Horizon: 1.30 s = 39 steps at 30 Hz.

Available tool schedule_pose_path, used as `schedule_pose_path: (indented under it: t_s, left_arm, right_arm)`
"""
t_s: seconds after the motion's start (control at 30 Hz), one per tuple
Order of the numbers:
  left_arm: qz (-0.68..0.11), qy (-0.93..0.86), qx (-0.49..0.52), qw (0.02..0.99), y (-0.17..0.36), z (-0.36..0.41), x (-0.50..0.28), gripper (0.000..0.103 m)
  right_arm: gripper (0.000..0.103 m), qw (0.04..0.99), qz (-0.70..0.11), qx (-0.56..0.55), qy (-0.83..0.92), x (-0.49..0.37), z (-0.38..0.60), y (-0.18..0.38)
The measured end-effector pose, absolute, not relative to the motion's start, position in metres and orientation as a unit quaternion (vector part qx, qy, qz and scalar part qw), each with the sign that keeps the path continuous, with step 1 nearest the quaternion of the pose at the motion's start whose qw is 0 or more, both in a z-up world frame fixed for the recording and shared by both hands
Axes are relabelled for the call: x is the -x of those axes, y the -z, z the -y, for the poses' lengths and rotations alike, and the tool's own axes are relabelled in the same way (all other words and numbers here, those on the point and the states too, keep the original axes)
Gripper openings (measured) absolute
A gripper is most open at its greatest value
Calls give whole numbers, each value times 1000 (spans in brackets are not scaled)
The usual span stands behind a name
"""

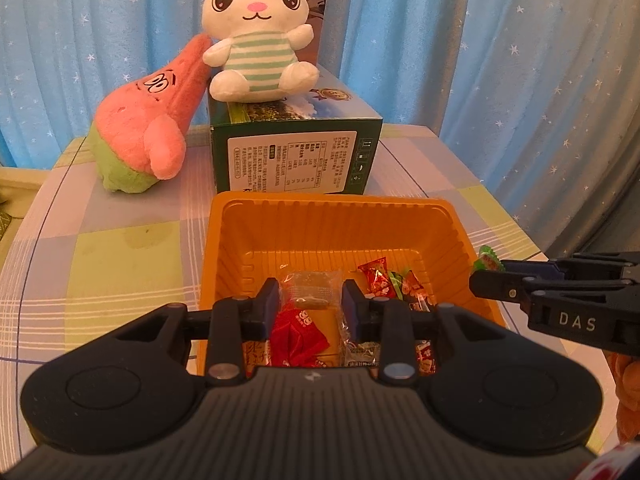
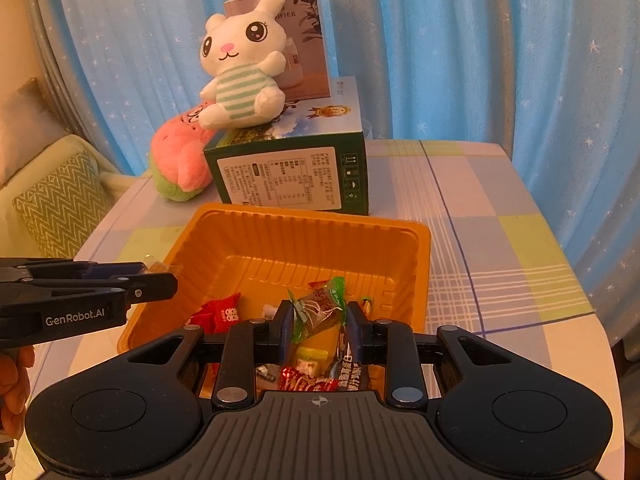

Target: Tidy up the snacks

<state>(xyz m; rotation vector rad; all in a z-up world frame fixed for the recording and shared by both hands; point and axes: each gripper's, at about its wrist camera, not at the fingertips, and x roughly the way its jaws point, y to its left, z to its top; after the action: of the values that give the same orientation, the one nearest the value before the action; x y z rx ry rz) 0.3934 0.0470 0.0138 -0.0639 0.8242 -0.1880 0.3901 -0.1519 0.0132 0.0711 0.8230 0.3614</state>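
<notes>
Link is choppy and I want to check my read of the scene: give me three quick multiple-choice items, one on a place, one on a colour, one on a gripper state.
1. Where does the white rabbit plush sit?
A. on the green box
B. inside the tray
C. on the tablecloth

2. What colour is the tray that holds the snacks?
A. blue
B. orange
C. white

3. What is the right gripper doing?
A. standing wide open, empty
B. shut on the green-ended snack
C. gripping the tray's rim

Answers:
1 A, it rests on the box top.
2 B, its ribbed walls are orange.
3 B, the wrapper is pinched between the pads.
</notes>
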Motion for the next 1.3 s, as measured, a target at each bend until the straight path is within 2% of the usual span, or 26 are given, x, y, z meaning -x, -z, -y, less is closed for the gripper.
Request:
schedule_pose_path:
  t_s: [0.27,0.37,0.4,0.43,0.5,1.3]
  left_arm:
    - [-395,92,40,913,-10,-44,-412,32]
    - [-392,91,50,914,-7,-44,-419,35]
    - [-392,91,55,914,-6,-44,-421,44]
    - [-392,87,58,914,-6,-45,-422,59]
    - [-388,85,54,916,-7,-44,-422,65]
    - [-400,85,8,913,-7,-55,-404,73]
  right_arm:
    - [28,899,-401,-37,-173,-396,151,-8]
    - [28,899,-401,-38,-173,-398,151,-7]
    - [28,899,-401,-39,-172,-398,151,-6]
    - [28,898,-402,-40,-172,-399,151,-5]
    - [28,898,-403,-42,-172,-399,152,-4]
    - [28,900,-395,-58,-173,-410,146,-11]
